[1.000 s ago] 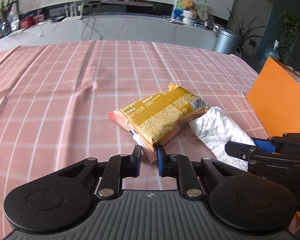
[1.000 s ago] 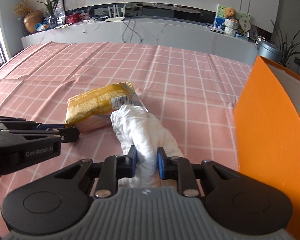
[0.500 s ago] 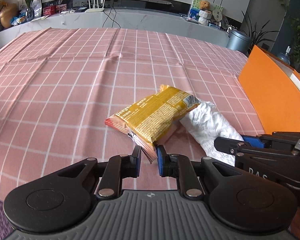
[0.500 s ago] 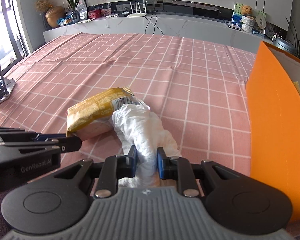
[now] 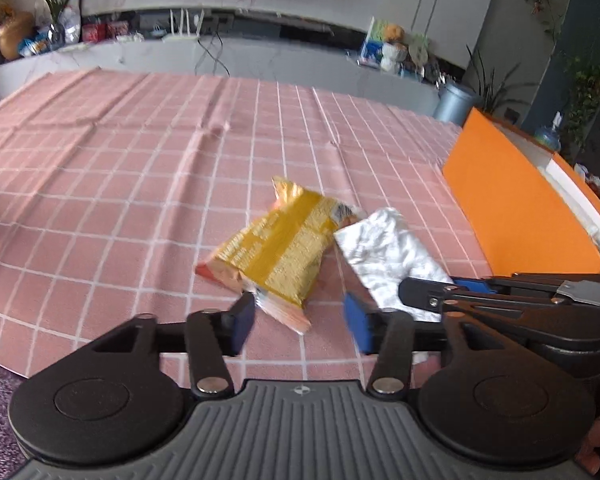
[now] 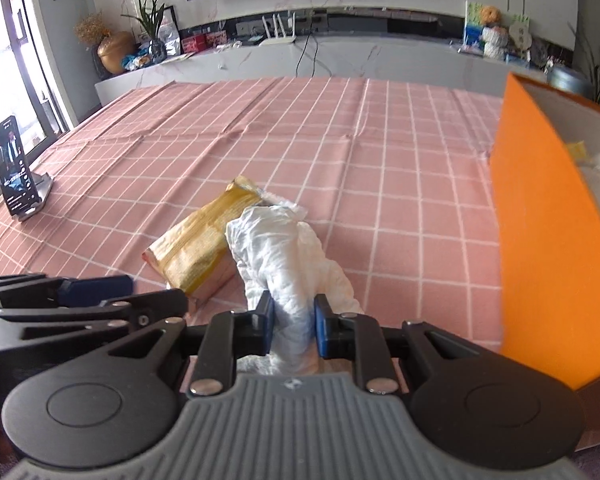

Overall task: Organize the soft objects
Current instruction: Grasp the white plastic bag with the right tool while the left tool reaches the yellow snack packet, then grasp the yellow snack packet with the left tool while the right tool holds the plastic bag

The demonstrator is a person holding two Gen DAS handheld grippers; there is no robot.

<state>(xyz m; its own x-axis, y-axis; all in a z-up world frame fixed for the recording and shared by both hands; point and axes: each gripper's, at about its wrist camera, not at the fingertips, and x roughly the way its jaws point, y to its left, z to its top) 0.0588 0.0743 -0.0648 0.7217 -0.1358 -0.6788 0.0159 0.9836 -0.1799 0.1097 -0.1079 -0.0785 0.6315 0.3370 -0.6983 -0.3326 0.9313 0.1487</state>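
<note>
Insp. note, both tools in view. My left gripper (image 5: 300, 322): jaws have just been opening and now stand wide, blue pads clear of everything. The yellow-and-orange crinkled foil snack packet (image 5: 278, 250) lies flat on the pink cloth w/ white grid lines (image 5: 140, 184); its near corner sits between the spread pads but neither pad presses on it. Packet is released, resting on the cloth.

My right gripper (image 6: 293, 330): jaws narrow, blue pads clamped on the near end of the white crumpled soft bundle, cloth or tissue, can't tell which (image 6: 278, 248). Bundle runs fwd from the pads, far end touching the snack packet's right edge. In left wrist view same bundle lies just right of the packet, w/ the right tool's black fingers over its near end.

Open orange rectangular cardboard box w/ white inner walls (image 6: 540, 220) stands at the right of the cloth, near the bundle but apart from it. Pale items inside box, too blurred to ID.

Black smartphone on a small metal stand (image 6: 14, 168), screen lit, upright at far left of cloth, well apart from the soft items.

A bit of my hand (image 5: 598, 444) shows at the lower right corner of left wrist view.
</note>
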